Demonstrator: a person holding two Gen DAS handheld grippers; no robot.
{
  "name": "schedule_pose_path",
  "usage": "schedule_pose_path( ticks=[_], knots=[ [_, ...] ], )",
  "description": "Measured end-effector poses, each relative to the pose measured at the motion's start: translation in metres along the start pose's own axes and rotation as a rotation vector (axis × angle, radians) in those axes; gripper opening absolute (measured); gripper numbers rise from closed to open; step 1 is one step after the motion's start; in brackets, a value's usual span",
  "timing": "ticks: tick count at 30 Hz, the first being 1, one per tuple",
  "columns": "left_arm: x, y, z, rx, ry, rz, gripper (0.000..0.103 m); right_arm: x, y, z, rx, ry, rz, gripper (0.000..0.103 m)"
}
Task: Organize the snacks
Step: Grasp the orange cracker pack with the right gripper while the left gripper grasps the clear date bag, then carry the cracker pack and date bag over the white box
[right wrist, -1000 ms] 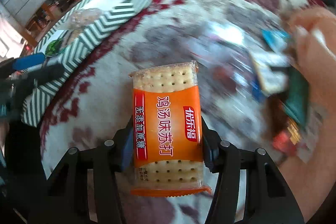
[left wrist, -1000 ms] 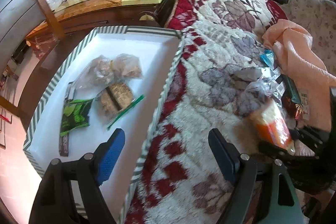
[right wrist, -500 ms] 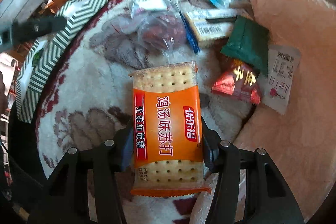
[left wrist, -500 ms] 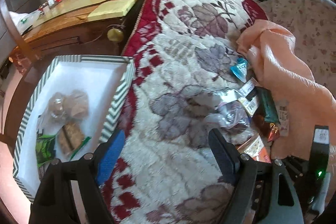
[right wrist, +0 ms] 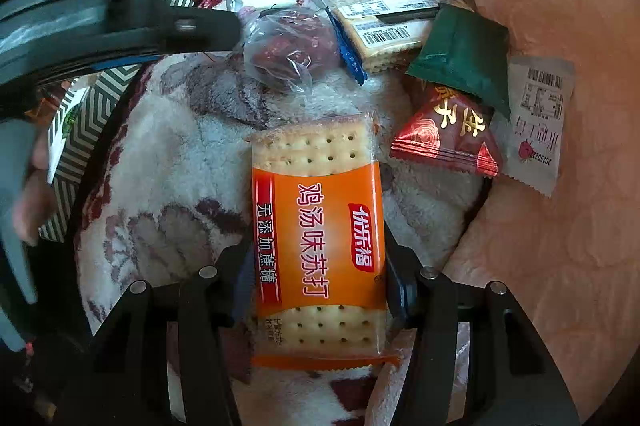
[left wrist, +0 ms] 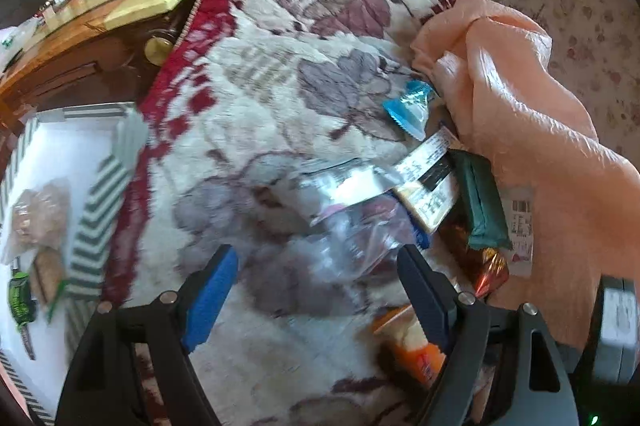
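- Looking down along the left gripper (left wrist: pixel 316 290), its blue-padded fingers (left wrist: pixel 208 300) stand spread wide with nothing between them, above a floral blanket (left wrist: pixel 280 66).
- Just ahead of that gripper lies a clear bag of red dates (left wrist: pixel 356 238), blurred in this view; beyond it sit a blue wrapper (left wrist: pixel 408 106), a barcoded cracker pack (left wrist: pixel 430 194) and a dark green packet (left wrist: pixel 482 202), all crowded against a peach cloth (left wrist: pixel 540 146).
- At the left edge a striped box (left wrist: pixel 100 218) with a white floor holds several wrapped snacks (left wrist: pixel 36 222).
- From the right wrist, the right gripper (right wrist: pixel 318 290) is clamped on an orange soda cracker pack (right wrist: pixel 318 238), fingers pressing its two long sides, the pack lifted over the blanket.
- Behind the pack lie the bag of dates (right wrist: pixel 288 46), the green packet (right wrist: pixel 464 58), a red foil sachet (right wrist: pixel 448 138) and a white barcoded sachet (right wrist: pixel 536 126).
- The left gripper's dark frame (right wrist: pixel 120 14) crosses the upper left, near the dates.
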State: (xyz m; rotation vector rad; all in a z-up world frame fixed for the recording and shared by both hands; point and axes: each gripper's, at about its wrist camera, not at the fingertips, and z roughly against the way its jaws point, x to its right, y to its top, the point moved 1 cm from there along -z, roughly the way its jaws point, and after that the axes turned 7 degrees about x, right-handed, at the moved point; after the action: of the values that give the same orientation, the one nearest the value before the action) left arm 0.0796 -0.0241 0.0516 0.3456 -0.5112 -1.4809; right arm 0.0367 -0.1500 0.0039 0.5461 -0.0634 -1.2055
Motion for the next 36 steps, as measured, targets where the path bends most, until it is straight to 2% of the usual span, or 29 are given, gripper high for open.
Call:
schedule_pose_path(
  ticks=[5,7,9,12,14,22,36],
  knots=[
    [0.010,0.003,-0.022,-0.038,-0.032,0.018,0.083,0.005,0.001,-0.001,-0.001,0.015,-0.009,0.054],
    [0.013,0.003,-0.027,-0.045,-0.040,0.017,0.074,0.006,0.002,-0.001,-0.004,0.019,-0.008,0.054],
    [0.016,0.001,-0.029,-0.047,-0.093,0.006,0.051,0.007,0.003,-0.001,-0.003,0.020,-0.006,0.054],
    [0.019,-0.002,-0.021,-0.022,-0.117,-0.037,0.039,0.008,0.003,-0.001,0.003,0.018,-0.003,0.053],
    [0.015,-0.003,-0.014,-0.018,-0.128,-0.032,0.036,0.007,0.003,-0.002,0.009,0.013,-0.001,0.053],
    [-0.020,-0.020,0.029,0.039,-0.107,-0.017,0.032,-0.011,0.004,0.010,0.020,0.008,0.033,0.053],
    [-0.084,-0.049,0.087,0.144,0.027,0.005,0.031,-0.055,0.015,0.022,0.063,0.078,0.092,0.053]
  ],
)
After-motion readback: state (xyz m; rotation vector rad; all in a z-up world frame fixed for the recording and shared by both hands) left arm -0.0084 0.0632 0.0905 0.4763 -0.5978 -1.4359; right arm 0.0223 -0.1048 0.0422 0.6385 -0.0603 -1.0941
